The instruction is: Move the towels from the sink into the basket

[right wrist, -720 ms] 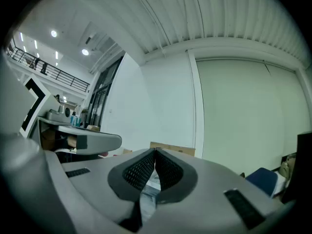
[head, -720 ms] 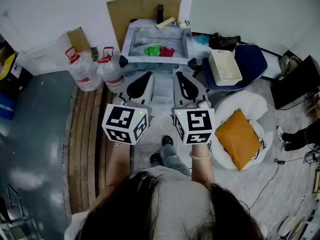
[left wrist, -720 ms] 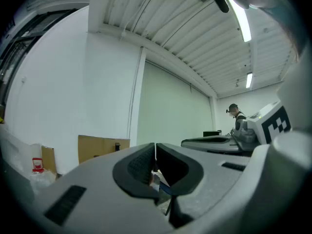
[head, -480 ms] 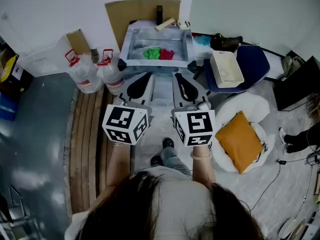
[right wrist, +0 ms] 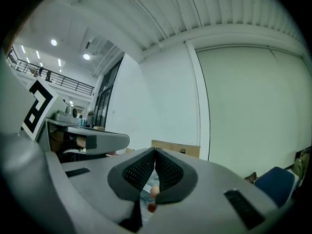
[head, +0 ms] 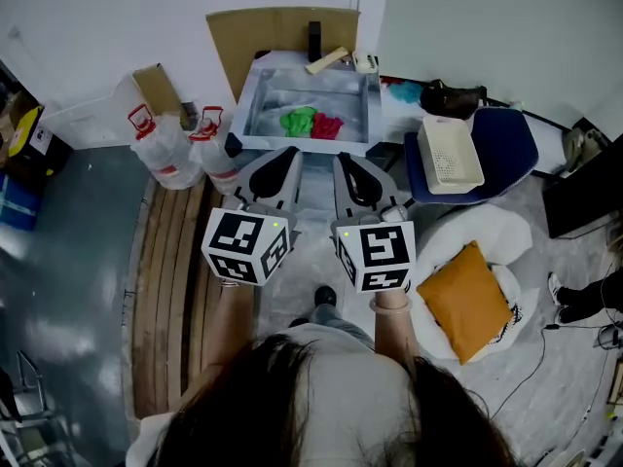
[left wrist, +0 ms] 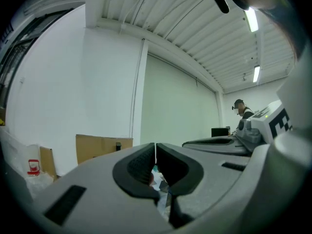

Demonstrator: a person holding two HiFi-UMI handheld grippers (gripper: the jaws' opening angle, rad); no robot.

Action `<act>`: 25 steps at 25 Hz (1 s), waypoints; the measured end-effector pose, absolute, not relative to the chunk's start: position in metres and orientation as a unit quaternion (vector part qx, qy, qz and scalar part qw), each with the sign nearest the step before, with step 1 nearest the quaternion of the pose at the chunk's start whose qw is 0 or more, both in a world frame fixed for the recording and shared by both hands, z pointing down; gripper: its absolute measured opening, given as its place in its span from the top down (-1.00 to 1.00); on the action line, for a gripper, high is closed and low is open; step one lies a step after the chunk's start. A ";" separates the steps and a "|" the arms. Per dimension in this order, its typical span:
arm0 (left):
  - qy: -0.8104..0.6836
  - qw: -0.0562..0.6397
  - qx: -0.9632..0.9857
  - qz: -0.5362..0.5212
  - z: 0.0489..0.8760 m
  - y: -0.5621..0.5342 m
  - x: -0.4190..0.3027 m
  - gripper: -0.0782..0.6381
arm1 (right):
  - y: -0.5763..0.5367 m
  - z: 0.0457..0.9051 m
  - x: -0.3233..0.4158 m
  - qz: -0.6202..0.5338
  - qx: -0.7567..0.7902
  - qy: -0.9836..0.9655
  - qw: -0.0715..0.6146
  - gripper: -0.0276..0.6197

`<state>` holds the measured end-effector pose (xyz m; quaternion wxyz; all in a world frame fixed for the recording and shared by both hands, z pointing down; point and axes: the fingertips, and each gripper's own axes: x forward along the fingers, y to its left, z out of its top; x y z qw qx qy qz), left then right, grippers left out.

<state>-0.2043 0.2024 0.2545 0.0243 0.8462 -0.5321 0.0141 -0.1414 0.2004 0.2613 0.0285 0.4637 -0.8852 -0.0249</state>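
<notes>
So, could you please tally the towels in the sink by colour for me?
Green towel: 1
Red towel: 1
Total: 2, both lying side by side in the sink.

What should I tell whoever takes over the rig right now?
Left tool: shut, empty, held level short of the sink.
Right tool: shut, empty, beside the left one.
Green towel and red towel lie side by side in the sink.
White basket sits empty on the blue chair, right of the sink.
Done: no towel in the basket yet.
Left: carry both towels over.
</notes>
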 end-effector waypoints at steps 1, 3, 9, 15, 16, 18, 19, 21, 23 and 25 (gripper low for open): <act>-0.534 0.025 0.845 0.014 0.255 0.196 -0.203 0.74 | 0.193 0.262 -0.140 -0.024 0.462 -0.886 0.028 0.83; -0.539 0.025 0.842 0.014 0.255 0.184 -0.201 0.74 | 0.181 0.262 -0.136 -0.023 0.458 -0.888 0.027 0.83; -0.554 0.027 0.832 0.012 0.255 0.155 -0.191 0.74 | 0.147 0.266 -0.123 -0.018 0.446 -0.894 0.031 0.83; -0.561 0.032 0.827 0.017 0.263 0.139 -0.182 0.74 | 0.130 0.273 -0.119 -0.009 0.429 -0.903 0.030 0.83; -0.563 0.033 0.826 0.017 0.264 0.137 -0.181 0.74 | 0.128 0.275 -0.118 -0.006 0.426 -0.904 0.030 0.83; -0.565 0.034 0.824 0.018 0.264 0.133 -0.181 0.74 | 0.123 0.278 -0.117 -0.003 0.424 -0.905 0.029 0.83; -0.566 0.033 0.823 0.019 0.264 0.131 -0.181 0.74 | 0.121 0.279 -0.116 -0.001 0.424 -0.905 0.029 0.83; -0.568 0.032 0.822 0.021 0.264 0.127 -0.181 0.74 | 0.116 0.279 -0.115 0.003 0.425 -0.905 0.025 0.83; -0.568 0.032 0.822 0.023 0.264 0.123 -0.182 0.74 | 0.112 0.280 -0.115 0.007 0.423 -0.906 0.020 0.83; -0.566 0.031 0.823 0.024 0.263 0.119 -0.183 0.74 | 0.109 0.280 -0.117 0.007 0.418 -0.908 0.019 0.83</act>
